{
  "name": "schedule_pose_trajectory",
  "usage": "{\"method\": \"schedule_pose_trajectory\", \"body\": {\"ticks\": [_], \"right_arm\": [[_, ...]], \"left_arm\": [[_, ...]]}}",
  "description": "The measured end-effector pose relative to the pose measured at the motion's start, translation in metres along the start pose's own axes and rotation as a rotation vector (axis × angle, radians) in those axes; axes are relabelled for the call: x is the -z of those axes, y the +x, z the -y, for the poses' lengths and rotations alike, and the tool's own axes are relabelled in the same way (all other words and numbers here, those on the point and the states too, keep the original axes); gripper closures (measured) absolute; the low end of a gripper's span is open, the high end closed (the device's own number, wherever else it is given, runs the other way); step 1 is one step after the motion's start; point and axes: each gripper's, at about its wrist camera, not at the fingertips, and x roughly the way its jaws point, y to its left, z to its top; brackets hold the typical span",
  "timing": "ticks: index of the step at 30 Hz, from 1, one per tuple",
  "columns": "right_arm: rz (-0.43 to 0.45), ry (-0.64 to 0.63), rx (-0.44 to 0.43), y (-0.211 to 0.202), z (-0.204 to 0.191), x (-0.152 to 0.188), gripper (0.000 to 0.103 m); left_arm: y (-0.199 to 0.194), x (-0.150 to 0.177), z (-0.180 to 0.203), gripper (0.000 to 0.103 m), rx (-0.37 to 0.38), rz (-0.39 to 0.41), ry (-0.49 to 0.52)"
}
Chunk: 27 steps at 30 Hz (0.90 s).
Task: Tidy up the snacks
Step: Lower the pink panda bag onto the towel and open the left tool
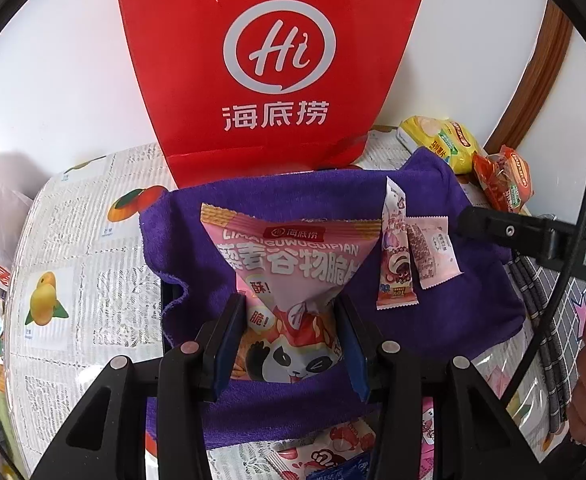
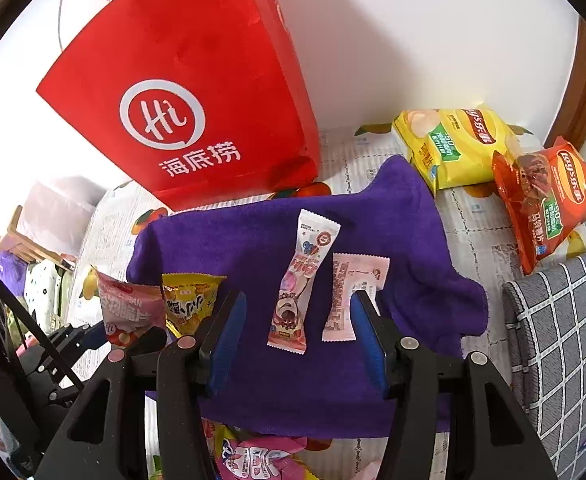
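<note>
My left gripper (image 1: 291, 308) is shut on a pink triangular snack pack with a panda (image 1: 289, 272) and holds it over the purple towel (image 1: 473, 288). The same pack shows at the left of the right wrist view (image 2: 131, 308), with a yellow triangular pack (image 2: 189, 300) beside it. My right gripper (image 2: 299, 308) is open and empty above the purple towel (image 2: 229, 248). A long pink candy wrapper (image 2: 299, 280) and a flat pink sachet (image 2: 347, 296) lie on the towel between its fingers; both also show in the left wrist view (image 1: 395, 256), (image 1: 433, 252).
A red paper bag (image 1: 269, 60) stands at the back against the white wall. A yellow chip bag (image 2: 453, 144) and a red chip bag (image 2: 545, 196) lie at the back right. A grey checked cloth (image 2: 565, 340) is at the right. More snack packs (image 2: 257, 456) lie at the near edge.
</note>
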Motion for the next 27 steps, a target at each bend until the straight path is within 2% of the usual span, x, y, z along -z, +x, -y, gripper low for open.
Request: {"method": "schedule_pose_trajectory", "body": {"ticks": [14,17,23,27], "right_arm": [[-0.018,-0.007,0.004,0.004,-0.003,0.000,0.046],[-0.021,-0.009,0.006,0.005,-0.005,0.001,0.046],[-0.025,-0.011,0.007,0.006,-0.005,0.001,0.046],[-0.022,-0.009,0.006,0.004,-0.006,0.001,0.046]], "left_arm": [[0.012,0.000,0.003,0.059,-0.010,-0.051,-0.001],[0.014,0.000,0.002,0.051,-0.009,-0.066,-0.004],[0.013,-0.002,0.002,0.042,-0.007,-0.066,-0.010],[0.006,-0.002,0.000,0.040,0.000,-0.059,-0.015]]}}
